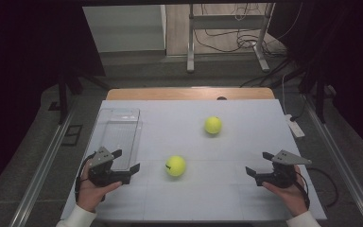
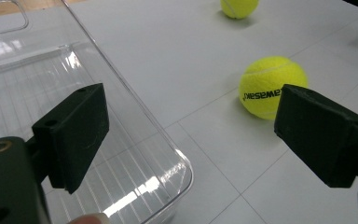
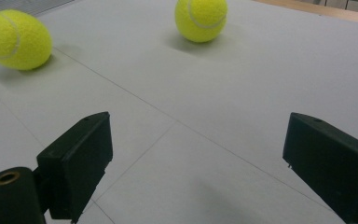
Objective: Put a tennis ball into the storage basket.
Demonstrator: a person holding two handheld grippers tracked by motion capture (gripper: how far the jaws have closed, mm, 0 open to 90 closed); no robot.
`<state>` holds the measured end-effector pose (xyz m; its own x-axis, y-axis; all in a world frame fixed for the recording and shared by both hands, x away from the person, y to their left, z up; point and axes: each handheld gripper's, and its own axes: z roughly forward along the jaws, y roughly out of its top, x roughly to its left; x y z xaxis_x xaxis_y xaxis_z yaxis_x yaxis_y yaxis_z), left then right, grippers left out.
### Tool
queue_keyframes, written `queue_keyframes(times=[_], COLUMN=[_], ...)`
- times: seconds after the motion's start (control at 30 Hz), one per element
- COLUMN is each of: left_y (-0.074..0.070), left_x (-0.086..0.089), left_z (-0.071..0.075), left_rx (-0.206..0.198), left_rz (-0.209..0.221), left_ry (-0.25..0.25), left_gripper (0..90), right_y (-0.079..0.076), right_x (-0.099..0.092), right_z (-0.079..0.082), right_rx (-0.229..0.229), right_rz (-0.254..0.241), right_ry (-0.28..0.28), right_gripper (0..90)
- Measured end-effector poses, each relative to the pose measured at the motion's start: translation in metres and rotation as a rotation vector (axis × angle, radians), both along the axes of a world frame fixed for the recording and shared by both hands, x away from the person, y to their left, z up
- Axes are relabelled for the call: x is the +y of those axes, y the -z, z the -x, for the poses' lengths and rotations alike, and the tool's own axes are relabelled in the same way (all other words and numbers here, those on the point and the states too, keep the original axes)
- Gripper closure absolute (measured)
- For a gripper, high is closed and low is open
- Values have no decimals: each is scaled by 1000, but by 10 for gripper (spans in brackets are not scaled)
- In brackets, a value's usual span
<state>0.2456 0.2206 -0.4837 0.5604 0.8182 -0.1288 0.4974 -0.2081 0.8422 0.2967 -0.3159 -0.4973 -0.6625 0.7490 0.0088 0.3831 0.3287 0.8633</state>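
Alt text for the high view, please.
Two tennis balls lie on a white table: the near ball between the open left gripper and open right gripper, the far ball beyond. A clear plastic bin stands at left.

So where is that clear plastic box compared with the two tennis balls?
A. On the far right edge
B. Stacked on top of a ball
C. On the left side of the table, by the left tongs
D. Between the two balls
C: the clear plastic box sits at the table's left, just beyond the left tongs, while both tennis balls lie to its right.
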Motion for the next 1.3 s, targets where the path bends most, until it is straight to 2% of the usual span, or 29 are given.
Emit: queue_keyframes(times=[0.4,0.6,0.83,1.0,1.3], left_y=[-4,-12,-16,-19,-23], left_x=[-5,-8,-12,-14,-19], left_z=[-3,-4,-7,-9,-14], left_rx=[7,-2,1,1,1], left_rz=[-1,12,-2,-3,1], left_ry=[8,5,23,35,50], left_gripper=[113,114,115,116,115], right_y=[-1,-1,-1,-1,-1], right_x=[0,-1,-1,-2,-2], right_z=[0,0,1,0,0], right_rx=[5,3,0,5,4], right_rz=[-13,-15,-16,-29,-23], right_ry=[-4,-5,-6,-2,1], right_gripper=[85,85,85,85,85])
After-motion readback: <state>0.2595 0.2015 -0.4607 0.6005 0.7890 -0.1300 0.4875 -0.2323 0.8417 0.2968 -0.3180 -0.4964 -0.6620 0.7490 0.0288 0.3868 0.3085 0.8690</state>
